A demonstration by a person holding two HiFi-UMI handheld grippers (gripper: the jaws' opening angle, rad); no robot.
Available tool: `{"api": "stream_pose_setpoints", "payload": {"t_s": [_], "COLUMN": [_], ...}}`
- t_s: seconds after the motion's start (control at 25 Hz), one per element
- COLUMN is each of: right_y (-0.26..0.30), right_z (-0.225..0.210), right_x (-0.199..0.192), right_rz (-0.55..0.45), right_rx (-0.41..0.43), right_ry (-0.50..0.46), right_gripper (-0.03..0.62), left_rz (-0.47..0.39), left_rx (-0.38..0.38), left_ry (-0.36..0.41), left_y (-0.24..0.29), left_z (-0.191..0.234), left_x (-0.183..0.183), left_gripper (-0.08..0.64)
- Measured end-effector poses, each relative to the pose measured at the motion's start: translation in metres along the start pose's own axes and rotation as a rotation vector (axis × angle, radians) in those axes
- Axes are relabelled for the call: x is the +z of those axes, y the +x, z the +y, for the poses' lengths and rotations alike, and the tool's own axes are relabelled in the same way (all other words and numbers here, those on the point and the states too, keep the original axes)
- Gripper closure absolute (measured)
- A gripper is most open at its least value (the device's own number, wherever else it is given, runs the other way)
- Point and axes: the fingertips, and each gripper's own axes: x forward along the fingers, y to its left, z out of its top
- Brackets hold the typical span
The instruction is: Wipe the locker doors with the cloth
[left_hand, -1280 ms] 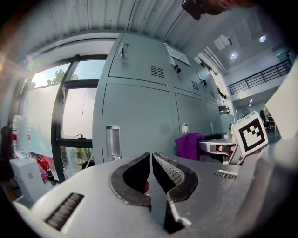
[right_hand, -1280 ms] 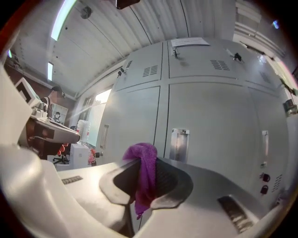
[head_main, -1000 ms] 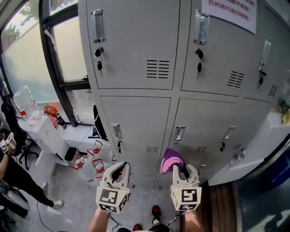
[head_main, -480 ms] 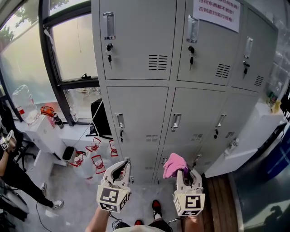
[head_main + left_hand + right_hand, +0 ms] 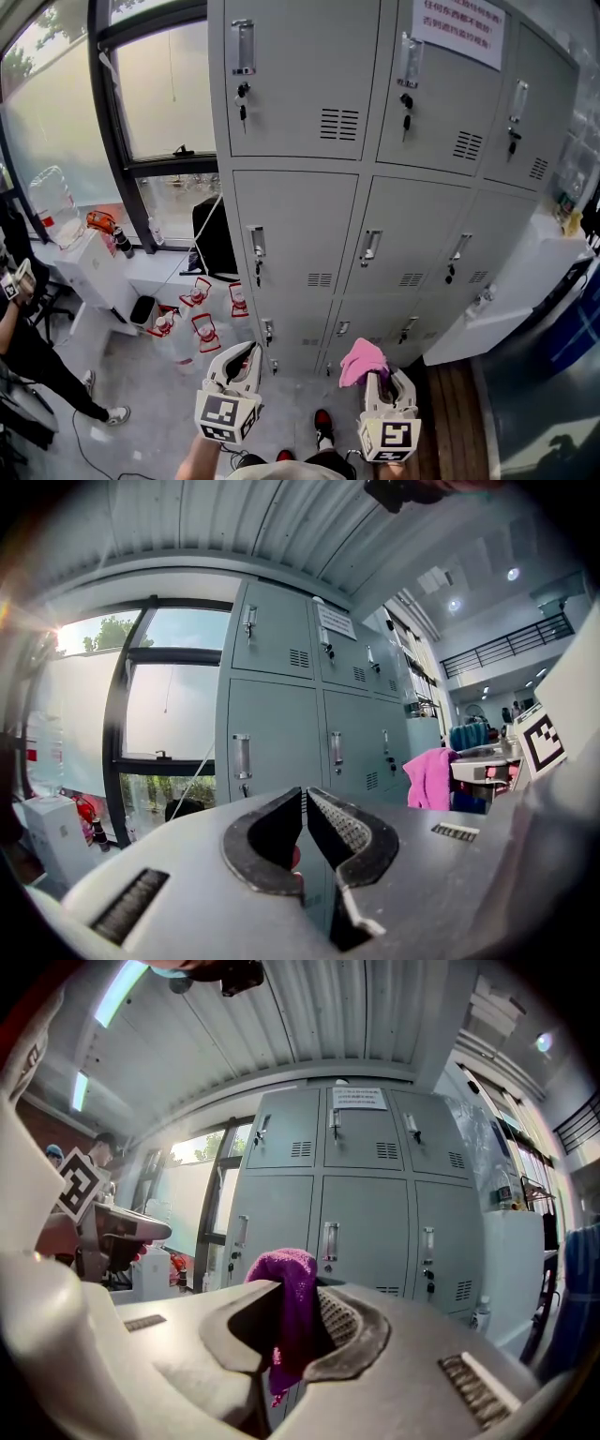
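At the bottom of the frame, just above the person's shoe, the left hand-held gripper is pointing toward the lockers. Its jaws are sitting drawn together, and nothing is lying between them. To its right, the right hand-held gripper is clamping the pink cloth. The cloth is bunching up above the jaws, and in that gripper's own view it is hanging down between them. Both hand-held grippers are hovering well apart from the grey lockers, so the cloth is not touching any door.

Beyond them, the lockers are filling the centre and right of the frame in stacked rows. Every visible door is sitting shut, and keys are dangling from several locks. A white notice with red print is showing on a top door at the upper right.

At the left, a white counter is carrying a large clear water bottle below a tall window. A person in dark clothes is standing at the left edge.
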Motion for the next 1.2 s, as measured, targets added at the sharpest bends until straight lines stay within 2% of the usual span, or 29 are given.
{"api": "stream_pose_setpoints", "payload": {"t_s": [1.2], "right_y": [0.0082], "right_z": [-0.0007], "right_x": [0.0012], "right_rz": [-0.007], "right_rx": [0.026], "right_ry": [0.011], "right_gripper": [0.532], "left_rz": [0.013], "left_rx": [0.028], "left_ry": [-0.011], "left_y": [0.0010], "left_z": [0.0018], "left_x": [-0.0044], "left_gripper": [0.523]}}
